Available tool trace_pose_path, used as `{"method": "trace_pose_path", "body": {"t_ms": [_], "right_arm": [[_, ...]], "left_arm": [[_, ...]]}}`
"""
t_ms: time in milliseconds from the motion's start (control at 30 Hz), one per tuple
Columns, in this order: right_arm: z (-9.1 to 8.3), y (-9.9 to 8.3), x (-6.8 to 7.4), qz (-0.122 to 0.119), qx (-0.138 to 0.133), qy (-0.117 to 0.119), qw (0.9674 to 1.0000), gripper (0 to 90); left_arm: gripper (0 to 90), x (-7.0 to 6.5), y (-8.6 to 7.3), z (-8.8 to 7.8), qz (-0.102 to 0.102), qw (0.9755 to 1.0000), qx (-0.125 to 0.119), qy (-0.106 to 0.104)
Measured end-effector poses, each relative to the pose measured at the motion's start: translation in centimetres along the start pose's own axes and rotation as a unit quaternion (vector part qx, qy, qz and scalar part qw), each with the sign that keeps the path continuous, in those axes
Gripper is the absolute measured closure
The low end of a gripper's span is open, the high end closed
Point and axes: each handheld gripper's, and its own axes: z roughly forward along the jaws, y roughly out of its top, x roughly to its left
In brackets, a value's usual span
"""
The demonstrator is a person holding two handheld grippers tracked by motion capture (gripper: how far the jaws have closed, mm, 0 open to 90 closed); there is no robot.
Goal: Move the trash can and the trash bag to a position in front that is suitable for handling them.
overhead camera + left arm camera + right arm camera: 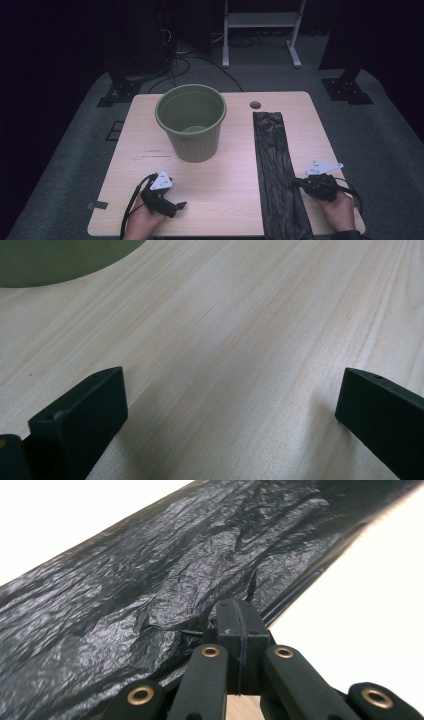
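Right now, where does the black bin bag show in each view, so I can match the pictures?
High view: the black bin bag lies as a long strip down the table's right side, the right gripper at its right edge.
Left gripper view: the bag is not in it; bare wooden table and the green bucket's base.
Right gripper view: the bag runs diagonally, shut jaws pinching its edge.
Shared landmark: the wooden tabletop.

The bench [220, 200] is light wood with thin stripes running along it. The bucket [191, 122] is dull green all over, and the long plastic bag [277, 170] is shiny black with lots of little wrinkles. Both tongs, the left tongs [175, 206] and the right tongs [300, 183], are black, each with a pale grey plate on top, and the floor [385, 145] is grey.
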Motion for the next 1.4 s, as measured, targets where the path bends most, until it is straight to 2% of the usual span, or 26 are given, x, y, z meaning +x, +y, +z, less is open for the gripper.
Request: {"method": "trace_pose_path", "body": {"t_ms": [100, 333, 400, 500, 667, 733, 767, 800, 867, 900, 933, 967, 1067, 1233, 1400], "right_arm": [[-0.3, -0.6, -0.6, -0.001, 0.013, -0.017, 0.9998, 90.0], [-0.7, -1.1, -1.8, 0.012, 0.015, -0.045, 0.9988, 89.9], [-0.8, -1.2, -2.2, 0.018, 0.016, -0.059, 0.998, 89.0], [-0.9, -1.2, -2.5, 0.022, 0.014, -0.065, 0.9975, 86.0], [-1.6, -1.0, -2.5, 0.032, -0.004, -0.072, 0.9969, 67.9], [-1.9, -0.5, -2.2, 0.032, -0.016, -0.068, 0.9971, 58.7], [-1.9, -0.5, -2.2, 0.032, -0.016, -0.068, 0.9971, 58.7], [-2.0, 0.0, -1.9, 0.036, -0.029, -0.06, 0.9972, 51.3], [-1.7, 0.5, -1.5, 0.036, -0.033, -0.051, 0.9975, 38.3], [-1.7, 0.5, -1.5, 0.036, -0.033, -0.051, 0.9975, 38.3], [-1.0, 0.9, -1.3, 0.039, -0.023, -0.044, 0.998, 23.5], [-0.6, 1.1, -1.2, 0.039, -0.023, -0.048, 0.9978, 13.5], [0.1, 1.4, -1.0, 0.043, -0.022, -0.056, 0.9973, 10.0], [1.4, 2.2, -0.4, 0.027, -0.058, -0.032, 0.9974, 9.6], [2.9, 2.2, -0.2, 0.018, -0.043, -0.038, 0.9982, 9.6]], "left_arm": [[0.0, 0.0, 0.0, 0.0, 0.0, 1.0, 0.0, 0.0], [0.0, 0.0, 0.0, 0.0, -0.001, 1.0, 0.0, 0.0], [0.0, 0.0, 0.0, 0.0, -0.001, 1.0, 0.0, 0.0], [0.0, 0.0, 0.0, 0.0, -0.001, 1.0, 0.0, 0.0], [0.0, 0.0, 0.0, 0.0, -0.001, 1.0, 0.0, 0.0], [0.0, 0.0, 0.0, 0.0, -0.001, 1.0, 0.0, 0.0], [0.0, 0.0, 0.0, 0.0, -0.001, 1.0, 0.0, 0.0], [0.0, 0.0, 0.0, 0.0, -0.001, 1.0, 0.0, 0.0], [0.0, 0.0, 0.0, 0.0, -0.001, 1.0, 0.0, 0.0], [0.0, 0.0, 0.0, 0.0, -0.001, 1.0, 0.0, 0.0], [0.0, 0.0, 0.0, 0.0, -0.001, 1.0, 0.0, 0.0], [0.0, 0.0, 0.0, 0.0, -0.001, 1.0, 0.0, 0.0], [0.0, 0.0, 0.0, 0.0, -0.001, 1.0, 0.0, 0.0], [0.0, 0.0, 0.0, 0.0, 0.0, 1.0, 0.0, 0.0], [0.0, 0.0, 0.0, 0.0, -0.002, 1.0, -0.001, 0.001]]}}
